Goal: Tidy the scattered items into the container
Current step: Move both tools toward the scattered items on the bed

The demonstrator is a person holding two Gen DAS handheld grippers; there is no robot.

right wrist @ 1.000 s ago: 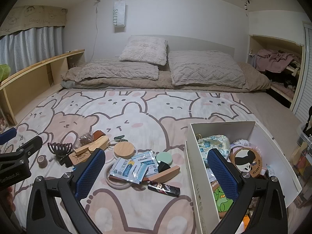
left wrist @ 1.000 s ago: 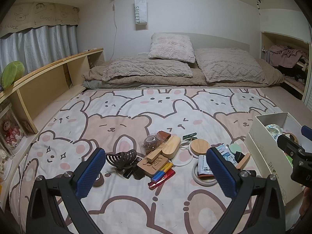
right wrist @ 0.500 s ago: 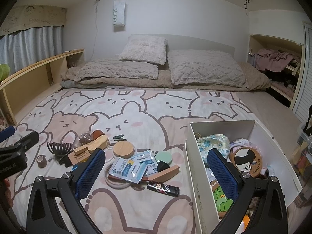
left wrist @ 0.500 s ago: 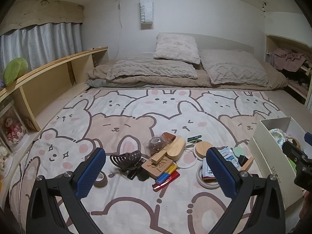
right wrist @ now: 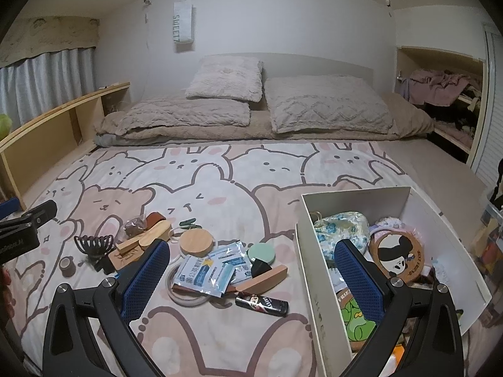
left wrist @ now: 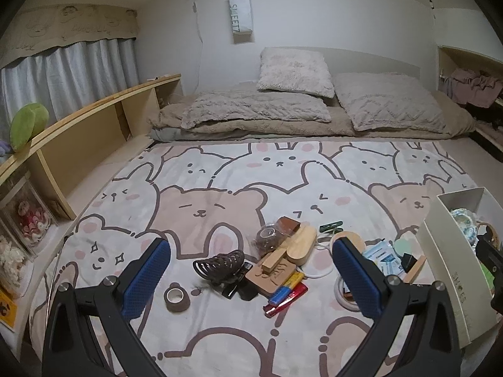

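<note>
Two views, and we take our left wrist camera first. Our left gripper (left wrist: pixel 251 273) hangs above the bedspread (left wrist: pixel 220 172) with its blue pads spread wide and nothing between them, which suits a hand choosing among small things. Below and ahead lies the clutter: a brown hair claw (left wrist: pixel 220 264), a roll of tape (left wrist: pixel 177 297) set a little apart on the near left, and a wooden block (left wrist: pixel 272 275) with a red-and-blue pen (left wrist: pixel 286 292) touching its near edge. The white box (left wrist: pixel 452 270) stands at the far right, open side up, so things can be dropped in.

From our right wrist camera, our right gripper (right wrist: pixel 251 276) is likewise spread and empty, straddling the near wall of the box (right wrist: pixel 309 270). We judge it waits there because the box, already partly filled, is the drop point. Sachets (right wrist: pixel 209 270), a wooden disc (right wrist: pixel 197 242), a green puff (right wrist: pixel 261 251) and a black tube (right wrist: pixel 261 304) lie just beside it.
</note>
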